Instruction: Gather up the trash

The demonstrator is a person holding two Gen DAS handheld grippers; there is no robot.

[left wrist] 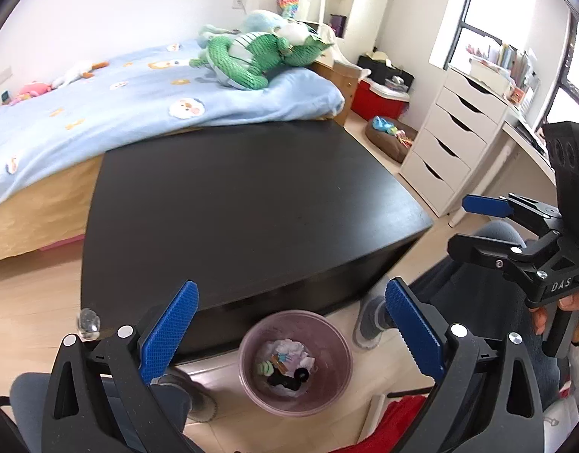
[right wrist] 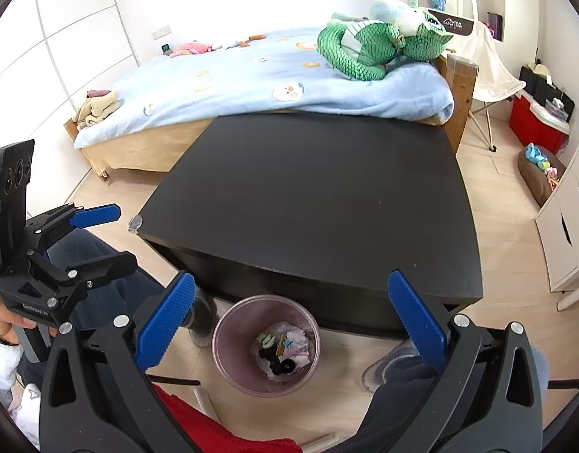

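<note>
A pinkish translucent trash bin (left wrist: 248, 343) (right wrist: 223, 343) stands on the wood floor against the front of a black table (left wrist: 251, 207) (right wrist: 319, 196). Inside it lie crumpled paper, a black piece and small coloured scraps (left wrist: 285, 364) (right wrist: 285, 351). My left gripper (left wrist: 291, 287) hangs over the bin, open, with nothing between its blue pads (left wrist: 168, 336); the right wrist view shows it at the left edge (right wrist: 121, 236). My right gripper (right wrist: 291, 279) is also above the bin, open and empty, and shows at the right in the left wrist view (left wrist: 459, 222). The table top is bare.
A bed with a blue cover (left wrist: 119, 105) and a green plush toy (left wrist: 248, 56) lies behind the table. White drawers (left wrist: 451, 132) and a red box (left wrist: 380, 100) stand at the right. The person's feet (left wrist: 368, 321) (left wrist: 191, 396) flank the bin. Red cloth (right wrist: 221, 430) lies near.
</note>
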